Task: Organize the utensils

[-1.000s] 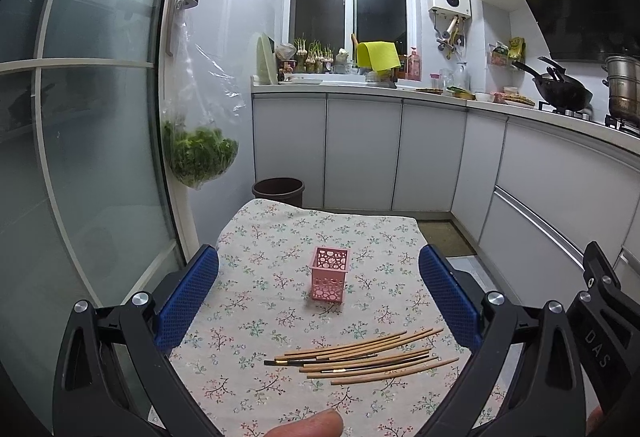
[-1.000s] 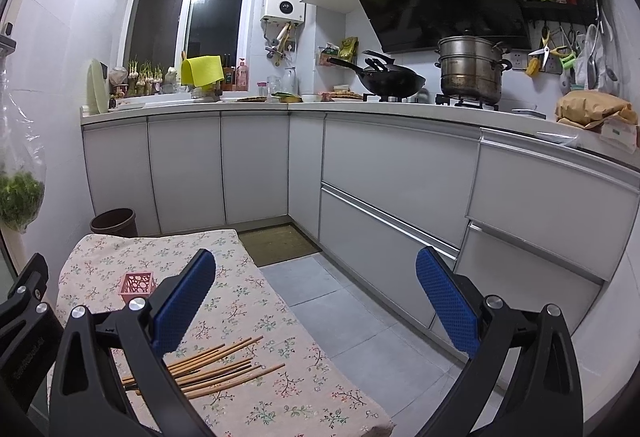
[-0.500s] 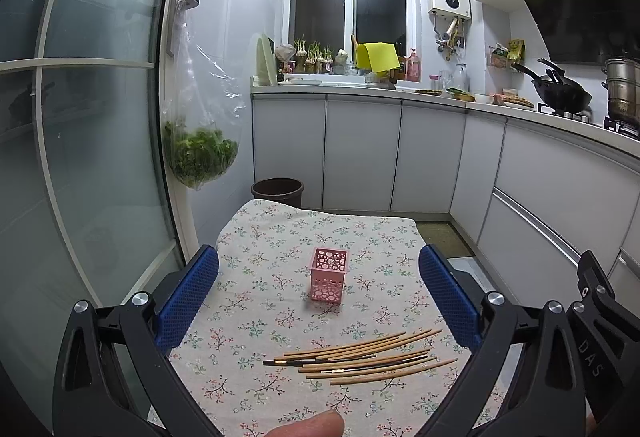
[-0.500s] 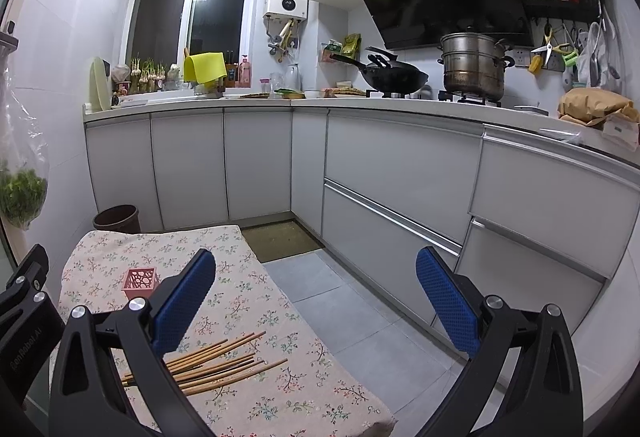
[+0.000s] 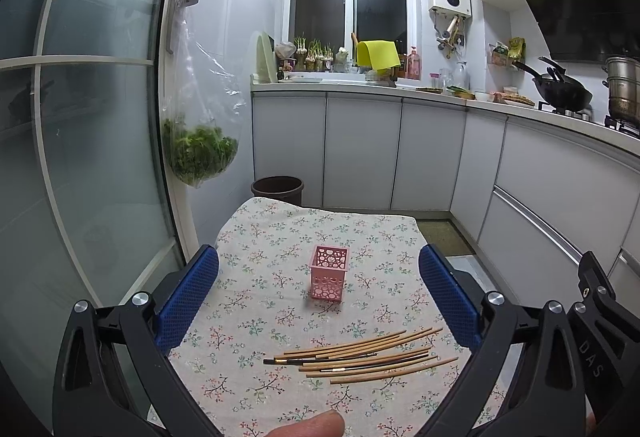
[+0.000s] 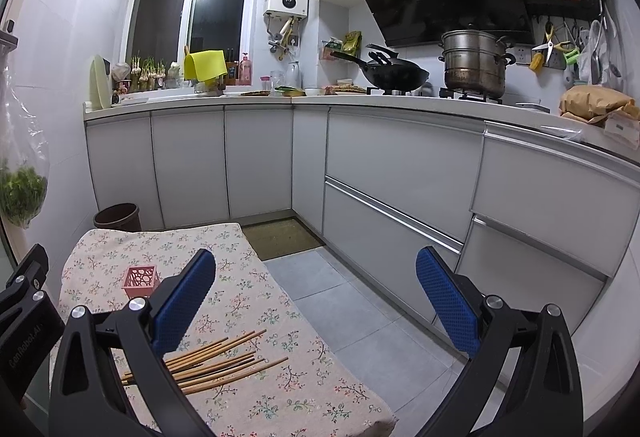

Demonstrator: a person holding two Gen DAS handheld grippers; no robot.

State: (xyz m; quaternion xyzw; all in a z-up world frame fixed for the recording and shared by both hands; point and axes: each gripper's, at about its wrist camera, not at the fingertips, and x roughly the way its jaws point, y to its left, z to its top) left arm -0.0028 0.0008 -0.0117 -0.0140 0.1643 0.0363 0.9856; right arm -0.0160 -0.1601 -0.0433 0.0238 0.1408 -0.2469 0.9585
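A small pink perforated holder (image 5: 329, 272) stands upright in the middle of a floral tablecloth (image 5: 264, 237). Several wooden chopsticks (image 5: 360, 355) lie loose in a bundle on the cloth, nearer to me than the holder. My left gripper (image 5: 318, 293) hangs open above the table, its blue pads wide apart, with nothing held. In the right wrist view the holder (image 6: 140, 280) and the chopsticks (image 6: 212, 363) sit at lower left. My right gripper (image 6: 316, 301) is open too, over the table's right edge and the floor, empty.
A glass door (image 5: 80, 117) with a hanging bag of greens (image 5: 198, 153) stands left of the table. A brown bin (image 5: 277, 189) sits behind it. White cabinets (image 6: 400, 177) run along the back and right, across a strip of grey tile floor (image 6: 352, 313). A fingertip (image 5: 308, 425) shows at bottom.
Both views have shifted slightly: the right gripper has drifted a little, so the table sits marginally further right in its view. The holder and chopsticks lie as before.
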